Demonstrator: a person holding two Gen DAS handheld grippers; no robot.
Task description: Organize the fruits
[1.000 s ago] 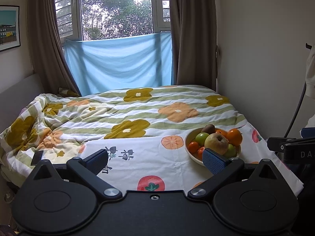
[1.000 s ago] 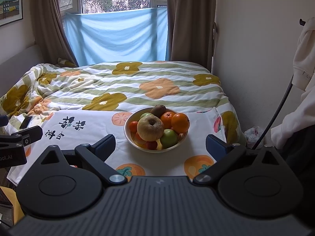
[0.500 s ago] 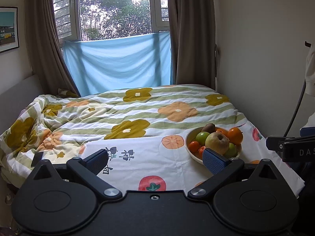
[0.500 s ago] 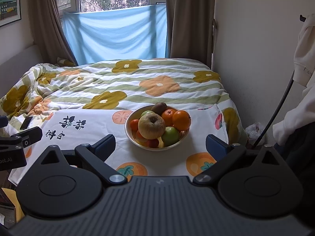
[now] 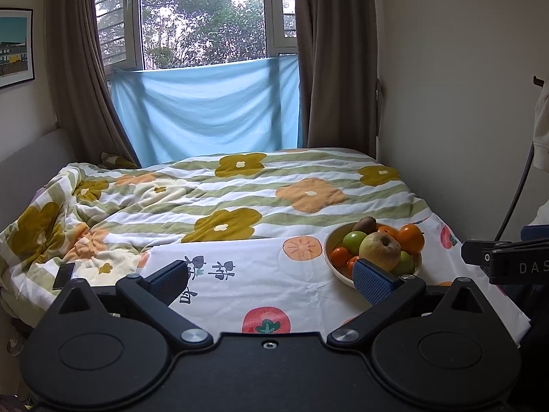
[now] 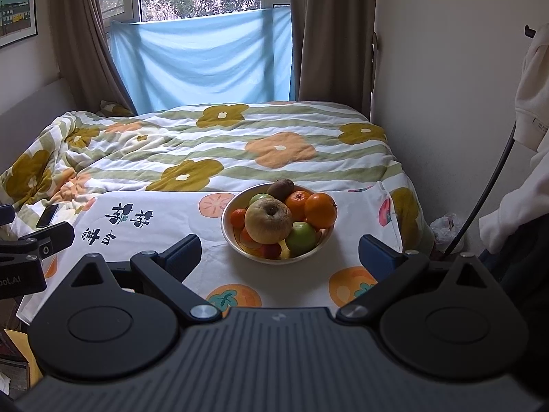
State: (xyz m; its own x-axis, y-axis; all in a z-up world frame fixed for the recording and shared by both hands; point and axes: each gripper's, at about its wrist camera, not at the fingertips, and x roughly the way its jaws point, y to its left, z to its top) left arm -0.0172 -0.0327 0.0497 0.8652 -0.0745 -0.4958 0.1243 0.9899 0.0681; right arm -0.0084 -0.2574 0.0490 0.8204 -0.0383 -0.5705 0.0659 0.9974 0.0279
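A cream bowl (image 6: 236, 240) piled with fruit stands on a white fruit-print cloth (image 6: 154, 219) at the bed's near end. On top lie a large yellow-brown apple (image 6: 268, 220), oranges (image 6: 320, 210), a green apple (image 6: 301, 239) and a kiwi (image 6: 280, 186). My right gripper (image 6: 279, 254) is open and empty, just short of the bowl. My left gripper (image 5: 271, 279) is open and empty, left of the bowl (image 5: 331, 267); its right finger (image 5: 372, 279) overlaps the bowl's near rim in view.
A flower-print duvet (image 5: 240, 192) covers the bed behind the cloth. A dark phone (image 6: 47, 215) lies at the cloth's left. Wall and a hanging white garment (image 6: 535, 96) stand to the right. Window, blue sheet and curtains are at the back.
Both grippers have tilted or risen slightly, so the scene sits lower in view. The right gripper is a little nearer the bowl. Both stay open.
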